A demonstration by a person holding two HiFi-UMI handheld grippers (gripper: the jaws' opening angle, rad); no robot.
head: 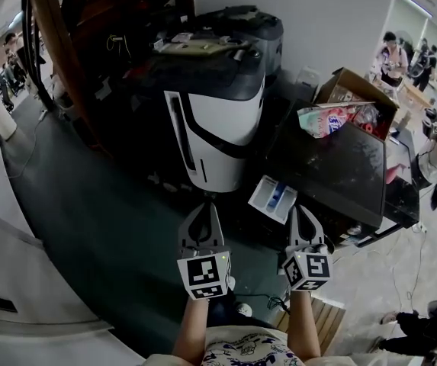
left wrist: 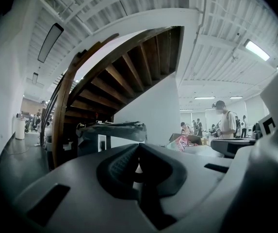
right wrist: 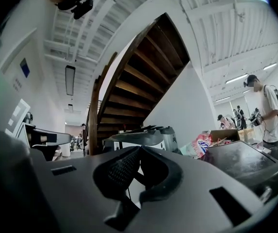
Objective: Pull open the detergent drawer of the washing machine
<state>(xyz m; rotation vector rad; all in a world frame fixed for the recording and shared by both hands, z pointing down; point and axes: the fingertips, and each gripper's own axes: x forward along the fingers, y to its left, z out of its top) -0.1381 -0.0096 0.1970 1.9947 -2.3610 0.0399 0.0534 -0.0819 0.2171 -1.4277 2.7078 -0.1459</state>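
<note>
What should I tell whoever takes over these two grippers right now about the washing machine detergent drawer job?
Left gripper: shut, empty.
Right gripper: shut, empty.
Both point level, side by side, short of the washing machine and touching nothing.
Detergent drawer: cannot be made out from these views.
Done: nothing on the drawer that shows.
Left: find the drawer, open a gripper, grip the drawer front, pull it open.

Wooden staircase [left wrist: 129,76] ahead of me; cardboard box [head: 353,82] beyond dark surface [head: 348,174] to my right; leaflet [head: 274,197] on floor.
</note>
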